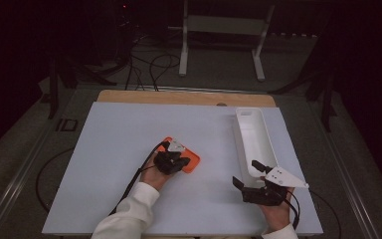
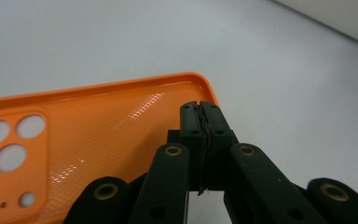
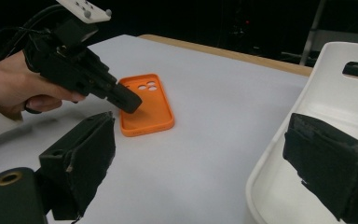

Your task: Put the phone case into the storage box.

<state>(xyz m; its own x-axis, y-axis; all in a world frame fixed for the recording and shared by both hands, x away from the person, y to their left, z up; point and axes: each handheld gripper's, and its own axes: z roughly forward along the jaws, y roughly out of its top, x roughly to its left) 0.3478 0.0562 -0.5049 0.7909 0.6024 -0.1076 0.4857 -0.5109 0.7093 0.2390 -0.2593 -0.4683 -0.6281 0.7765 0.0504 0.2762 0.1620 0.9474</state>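
On orange phone case, left gripper closed

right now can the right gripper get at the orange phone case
Probably yes: the right gripper is open, with bare table between it and the orange phone case, though the shut left gripper presses on the case.

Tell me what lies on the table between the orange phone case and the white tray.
Nothing: in the high view, the stretch of table between the orange phone case and the white tray is bare white surface. The right gripper view shows the same.
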